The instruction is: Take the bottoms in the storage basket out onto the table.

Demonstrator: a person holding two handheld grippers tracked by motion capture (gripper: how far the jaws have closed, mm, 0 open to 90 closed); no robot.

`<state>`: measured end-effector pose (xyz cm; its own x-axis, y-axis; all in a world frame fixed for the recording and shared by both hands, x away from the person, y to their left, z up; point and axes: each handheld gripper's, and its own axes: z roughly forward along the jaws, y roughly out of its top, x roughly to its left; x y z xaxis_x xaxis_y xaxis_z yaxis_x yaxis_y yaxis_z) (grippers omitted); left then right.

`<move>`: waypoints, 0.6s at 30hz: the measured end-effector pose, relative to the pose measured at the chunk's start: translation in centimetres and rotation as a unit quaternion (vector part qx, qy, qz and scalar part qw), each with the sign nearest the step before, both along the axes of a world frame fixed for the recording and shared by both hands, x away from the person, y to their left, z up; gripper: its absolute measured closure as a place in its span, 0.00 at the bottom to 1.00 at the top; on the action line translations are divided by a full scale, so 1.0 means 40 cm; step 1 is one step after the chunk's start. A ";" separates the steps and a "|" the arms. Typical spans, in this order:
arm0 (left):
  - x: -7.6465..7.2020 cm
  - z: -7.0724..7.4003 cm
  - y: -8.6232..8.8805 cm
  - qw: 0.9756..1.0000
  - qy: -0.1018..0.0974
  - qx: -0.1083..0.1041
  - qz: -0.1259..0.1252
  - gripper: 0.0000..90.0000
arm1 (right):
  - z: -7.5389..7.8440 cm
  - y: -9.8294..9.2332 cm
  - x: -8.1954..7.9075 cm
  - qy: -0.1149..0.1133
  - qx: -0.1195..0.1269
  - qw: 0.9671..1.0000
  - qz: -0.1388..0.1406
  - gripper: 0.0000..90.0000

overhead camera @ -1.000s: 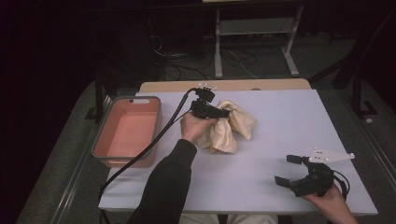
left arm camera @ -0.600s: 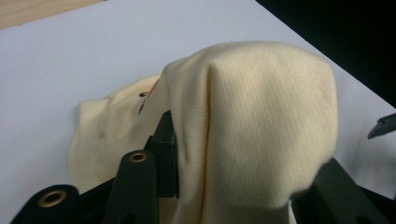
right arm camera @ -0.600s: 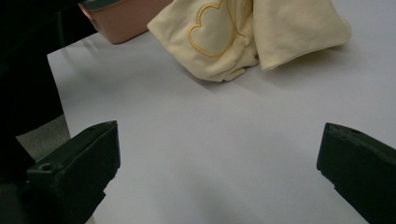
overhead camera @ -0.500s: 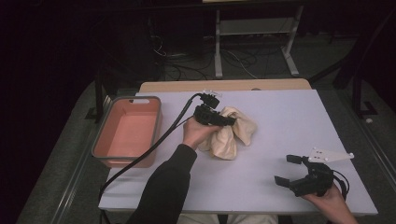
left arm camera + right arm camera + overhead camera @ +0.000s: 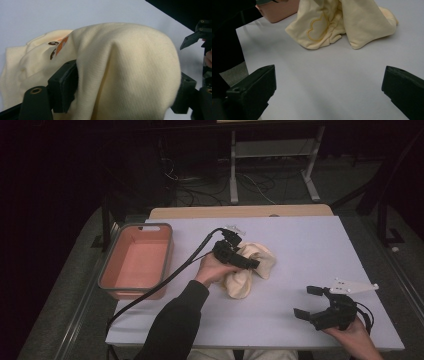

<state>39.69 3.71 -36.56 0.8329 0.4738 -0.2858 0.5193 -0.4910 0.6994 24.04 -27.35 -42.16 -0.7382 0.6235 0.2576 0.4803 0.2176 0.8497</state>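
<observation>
A cream cloth point(image 5: 248, 269), crumpled and stitched with a cloud outline, is bunched mid-bench point(image 5: 300, 240). The left tool point(image 5: 239, 261) has just been opening, with cloth between its jaws; the right tool point(image 5: 314, 303) is spread wide.

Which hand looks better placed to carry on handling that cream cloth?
The left, probably. The left gripper sits right on the cream cloth; its jaws have just been opening, with a fold of cloth bulging between them. The right gripper waits open near the table's front edge, apart from the cloth.
</observation>
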 end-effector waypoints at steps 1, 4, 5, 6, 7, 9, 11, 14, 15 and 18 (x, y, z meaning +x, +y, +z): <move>-0.001 0.003 0.001 1.000 0.001 -0.002 0.000 0.23 | 0.000 0.000 0.001 0.000 0.001 1.000 0.000 0.00; -0.005 0.013 0.006 1.000 -0.002 0.000 -0.006 0.19 | -0.003 0.000 0.007 0.002 0.002 1.000 -0.001 0.00; -0.007 0.018 0.008 1.000 -0.002 -0.001 -0.007 0.17 | -0.004 0.000 0.010 0.002 0.001 1.000 -0.002 0.00; -0.009 0.022 0.010 1.000 -0.004 -0.001 -0.007 0.16 | -0.004 0.001 0.013 0.003 0.001 1.000 -0.002 0.00; -0.012 0.027 0.012 1.000 -0.006 -0.002 -0.006 0.15 | -0.004 0.002 0.016 0.004 -0.001 1.000 -0.002 0.00; -0.016 0.035 0.016 1.000 -0.011 -0.001 -0.005 0.13 | -0.004 0.003 0.022 0.005 -0.001 1.000 -0.002 0.00; -0.019 0.043 0.021 1.000 -0.015 0.004 -0.005 0.11 | -0.003 0.004 0.027 0.004 0.000 1.000 -0.002 0.00; -0.021 0.055 0.032 1.000 -0.018 0.010 -0.003 0.08 | -0.001 0.003 0.036 0.006 0.000 1.000 -0.004 0.00; -0.023 0.059 0.037 1.000 -0.019 0.006 -0.003 0.07 | 0.001 0.003 0.040 0.008 0.001 1.000 -0.005 0.00; -0.028 0.069 0.060 1.000 -0.019 -0.014 0.005 0.07 | 0.006 0.002 0.052 0.011 0.001 1.000 -0.010 0.00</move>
<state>38.56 6.11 -33.81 0.8389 0.4744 -0.2667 0.4965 -0.4666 0.7319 26.12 -27.28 -41.90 -0.7199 0.6373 0.2750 0.5034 0.2066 0.8390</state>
